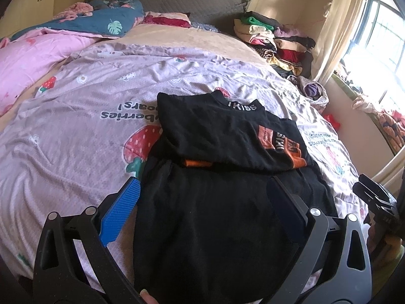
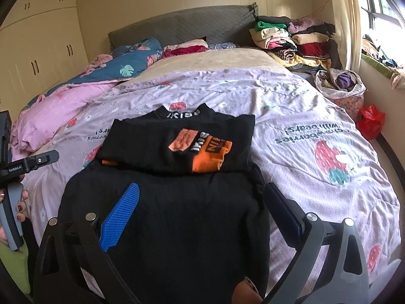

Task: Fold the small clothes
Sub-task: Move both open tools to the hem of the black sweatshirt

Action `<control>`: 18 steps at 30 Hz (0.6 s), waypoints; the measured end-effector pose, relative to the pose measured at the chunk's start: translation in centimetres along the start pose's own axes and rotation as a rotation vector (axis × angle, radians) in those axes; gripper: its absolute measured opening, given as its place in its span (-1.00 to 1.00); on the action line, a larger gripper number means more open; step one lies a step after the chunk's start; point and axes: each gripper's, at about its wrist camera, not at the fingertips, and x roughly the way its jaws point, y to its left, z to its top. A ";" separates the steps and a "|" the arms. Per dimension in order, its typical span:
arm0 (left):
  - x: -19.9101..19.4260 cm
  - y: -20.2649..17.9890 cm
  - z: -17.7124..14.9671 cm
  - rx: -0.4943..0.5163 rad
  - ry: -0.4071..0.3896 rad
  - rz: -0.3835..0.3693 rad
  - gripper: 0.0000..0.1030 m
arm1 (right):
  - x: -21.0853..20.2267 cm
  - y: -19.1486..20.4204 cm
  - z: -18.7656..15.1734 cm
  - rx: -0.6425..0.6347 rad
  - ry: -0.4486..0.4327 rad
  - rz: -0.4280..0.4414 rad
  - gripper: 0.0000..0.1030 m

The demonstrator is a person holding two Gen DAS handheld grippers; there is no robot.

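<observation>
A black shirt (image 1: 215, 202) with an orange print lies on the bed, its upper part folded down over itself; it also shows in the right wrist view (image 2: 172, 215). My left gripper (image 1: 202, 185) is open and empty, hovering over the shirt's near half, its blue left finger (image 1: 121, 212) past the shirt's left edge. My right gripper (image 2: 202, 190) is open and empty above the shirt's near half, with its right finger (image 2: 283, 207) at the shirt's right edge. Each gripper's body shows at the other view's edge.
The bed has a lilac strawberry-print cover (image 1: 76, 131). A pink and blue duvet (image 2: 83, 86) is bunched at the far left. Stacked folded clothes (image 2: 291, 40) sit at the far right by the headboard. A cloth bag (image 2: 341, 83) and a red bag (image 2: 370, 121) are beside the bed.
</observation>
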 end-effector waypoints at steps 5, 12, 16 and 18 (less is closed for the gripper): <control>-0.1 0.9 -1.1 -0.006 0.020 0.006 0.82 | -0.1 0.1 -1.3 -0.012 0.029 -0.007 0.90; -0.1 2.9 -2.7 -0.020 0.050 0.035 0.82 | 0.0 -0.2 -3.4 -0.008 0.081 -0.013 0.90; -0.1 4.1 -3.7 -0.028 0.072 0.052 0.82 | 0.2 -0.5 -4.5 -0.003 0.105 -0.013 0.90; -0.2 4.7 -4.4 -0.028 0.083 0.065 0.82 | 0.4 -0.5 -5.1 -0.002 0.122 -0.012 0.90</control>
